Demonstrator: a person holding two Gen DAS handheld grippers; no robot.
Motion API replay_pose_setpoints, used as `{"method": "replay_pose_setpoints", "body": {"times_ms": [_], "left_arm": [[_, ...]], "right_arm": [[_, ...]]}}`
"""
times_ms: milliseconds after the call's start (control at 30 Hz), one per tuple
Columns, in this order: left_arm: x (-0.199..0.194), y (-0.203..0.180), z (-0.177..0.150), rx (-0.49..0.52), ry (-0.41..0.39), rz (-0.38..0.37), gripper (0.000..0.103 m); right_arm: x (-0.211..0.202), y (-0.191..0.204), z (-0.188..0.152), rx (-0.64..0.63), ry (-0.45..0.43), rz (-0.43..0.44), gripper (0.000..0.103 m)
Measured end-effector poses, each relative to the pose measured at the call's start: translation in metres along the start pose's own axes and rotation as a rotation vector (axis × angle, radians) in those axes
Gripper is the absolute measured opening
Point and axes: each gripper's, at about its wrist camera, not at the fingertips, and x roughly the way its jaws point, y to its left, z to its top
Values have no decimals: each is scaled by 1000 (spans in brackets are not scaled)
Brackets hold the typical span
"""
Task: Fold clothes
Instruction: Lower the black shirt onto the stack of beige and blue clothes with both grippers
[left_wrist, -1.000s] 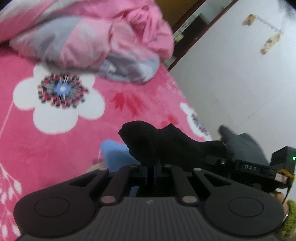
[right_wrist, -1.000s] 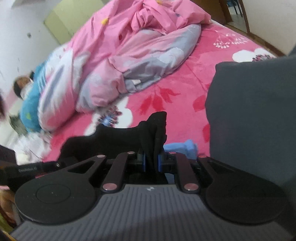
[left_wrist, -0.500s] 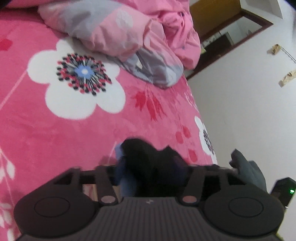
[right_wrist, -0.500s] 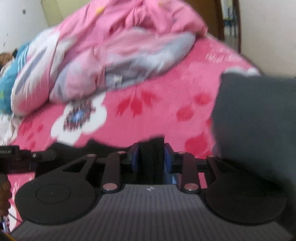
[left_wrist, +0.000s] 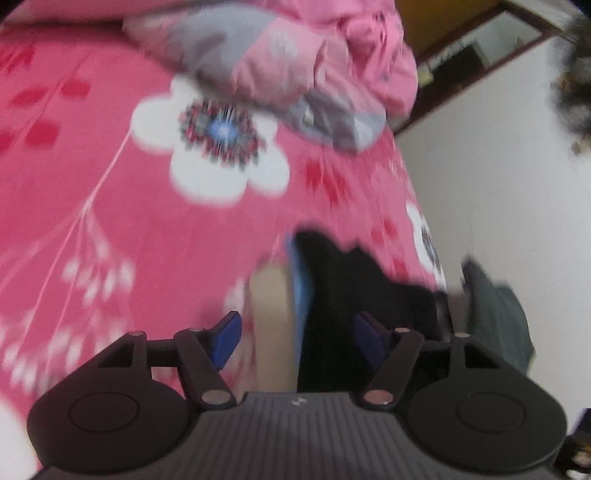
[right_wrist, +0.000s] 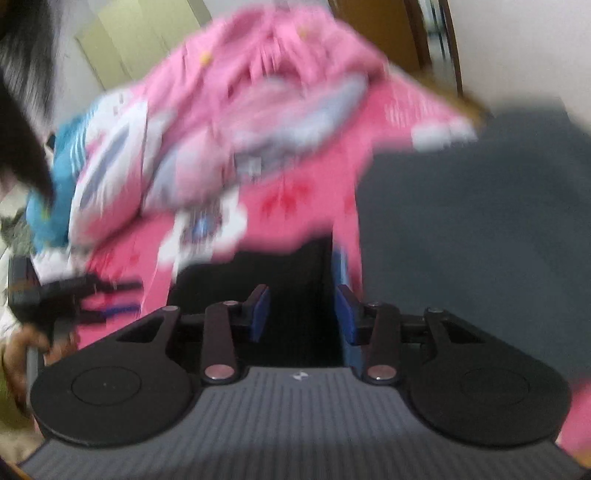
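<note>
The left gripper (left_wrist: 295, 332) stood with its jaws apart; they had just been opening. Between its blue pads (left_wrist: 227, 338) lay a black garment (left_wrist: 354, 280) on the pink flowered bedcover (left_wrist: 110, 206), and neither pad pressed on the cloth, so it was let go. Just left of the garment showed the edge of something light blue (left_wrist: 297, 288) and a tan strip (left_wrist: 269, 314), both too blurred to name. A dark grey cloth (left_wrist: 495, 314) sat near the bed's right edge, beside the black garment.

The right gripper (right_wrist: 301, 314) had also just been opening, its jaws parted less widely. The black garment (right_wrist: 280, 273) lay between and ahead of its pads (right_wrist: 260, 314); through the blur I could see no pad squeezing it, so it looked released. A large dark grey cloth (right_wrist: 480, 221) filled the right of that view, just beside the garment. At the left, the other gripper (right_wrist: 59, 295) and the person's hand (right_wrist: 22, 343) holding it showed low over the bedcover.

Farther up the bed was a heaped pink and grey quilt (left_wrist: 288, 51), and a blue bundle (right_wrist: 55, 177) lay at its far side. Both views were smeared with motion.
</note>
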Motion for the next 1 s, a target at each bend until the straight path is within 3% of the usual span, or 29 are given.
{"method": "replay_pose_setpoints", "body": {"times_ms": [100, 200, 367, 567, 800, 833, 900, 967, 1000], "left_arm": [[-10, 4, -33, -20, 104, 2, 68], [-10, 5, -59, -38, 177, -13, 66], [-2, 2, -81, 30, 256, -46, 54], [-1, 1, -87, 77, 273, -69, 44], [3, 0, -88, 88, 287, -81, 42], [3, 0, -87, 86, 289, -82, 40], [3, 0, -87, 81, 289, -88, 30], [1, -2, -87, 74, 286, -90, 11], [0, -2, -86, 69, 286, -90, 7]], "right_arm": [[4, -9, -35, 58, 118, -46, 37], [10, -20, -53, 114, 165, -79, 33], [20, -28, -63, 156, 210, -62, 28], [27, -35, -65, 197, 234, -30, 28], [32, -43, -65, 237, 236, 1, 28], [34, -45, -65, 246, 236, 11, 27], [36, -45, -65, 255, 234, 37, 11], [32, -42, -65, 239, 225, 42, 6], [30, -40, -64, 221, 219, 40, 5]]}}
